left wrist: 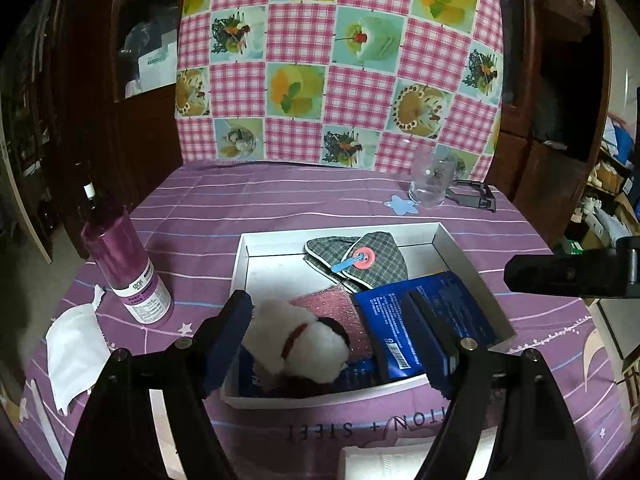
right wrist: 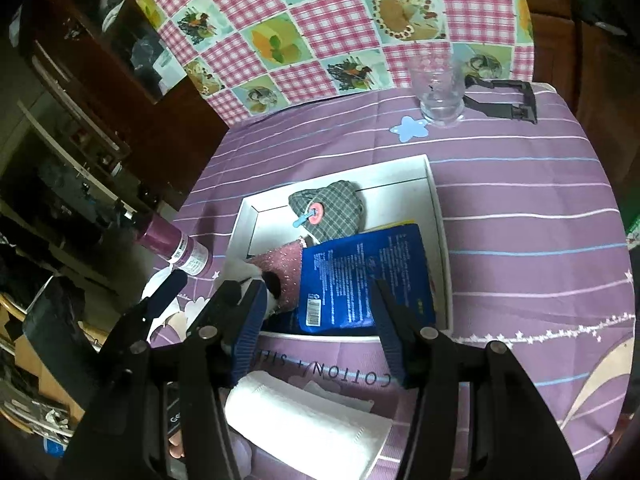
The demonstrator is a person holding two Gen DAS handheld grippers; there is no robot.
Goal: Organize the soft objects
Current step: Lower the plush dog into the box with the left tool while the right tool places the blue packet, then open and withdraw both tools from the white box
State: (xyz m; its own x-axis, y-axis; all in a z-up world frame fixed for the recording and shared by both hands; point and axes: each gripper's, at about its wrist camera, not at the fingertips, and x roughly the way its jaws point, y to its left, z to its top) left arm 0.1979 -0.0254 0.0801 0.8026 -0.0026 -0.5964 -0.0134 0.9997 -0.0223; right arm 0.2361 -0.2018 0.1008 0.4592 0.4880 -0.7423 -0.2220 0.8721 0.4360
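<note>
right claw [right wrist: 318,330]: held apart over near rim of white box [right wrist: 438,216], nothing gripped | box: blue packet [right wrist: 356,276], pink pouch [right wrist: 286,266], plaid cloth [right wrist: 336,210], plush toy [right wrist: 256,276] seen inside | surface [right wrist: 520,208]: glass [right wrist: 438,88], purple bottle [right wrist: 172,246], folded white cloth [right wrist: 304,424] seen beside box

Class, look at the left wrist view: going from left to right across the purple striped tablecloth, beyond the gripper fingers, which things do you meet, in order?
White folded paper tissue → purple plastic bottle with a white label → white furry plush toy → blue printed packet in the white shallow box.
</note>
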